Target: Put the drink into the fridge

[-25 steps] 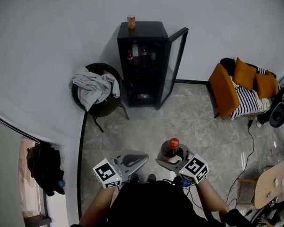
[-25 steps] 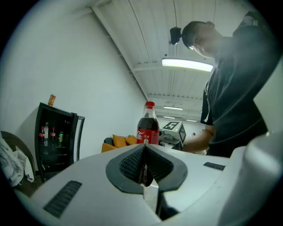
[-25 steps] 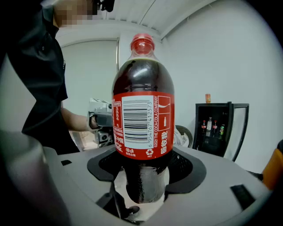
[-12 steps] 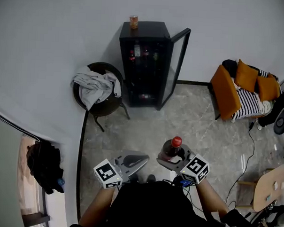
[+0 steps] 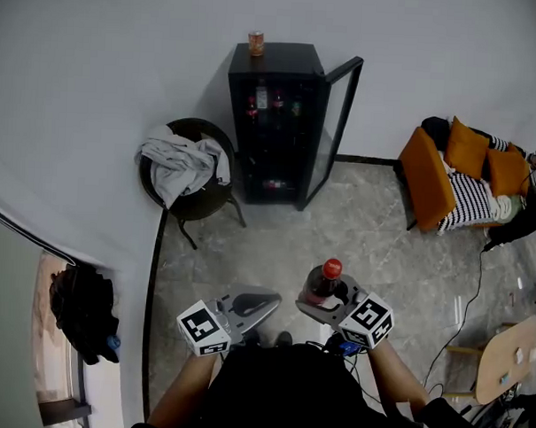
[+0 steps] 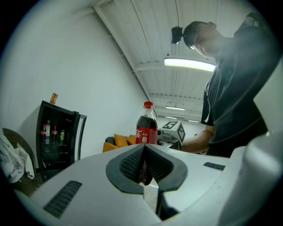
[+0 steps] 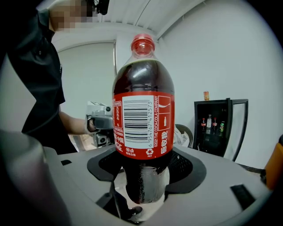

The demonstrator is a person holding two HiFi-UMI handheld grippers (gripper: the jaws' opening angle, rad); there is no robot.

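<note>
On my right gripper (image 7: 146, 173) the jaws clasp the ribbed cola bottle (image 7: 143, 119) at its base, and its barcode is legible only in the right gripper view. My left gripper (image 6: 143, 165) is clenched and empty.

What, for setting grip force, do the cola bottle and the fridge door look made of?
Cola bottle: clear, glossy plastic, probably PET; the dark drink shows through its thin wall. Fridge door: a see-through pane, glass by its look, in a black frame that could be metal or plastic; the pictures leave that open.
</note>
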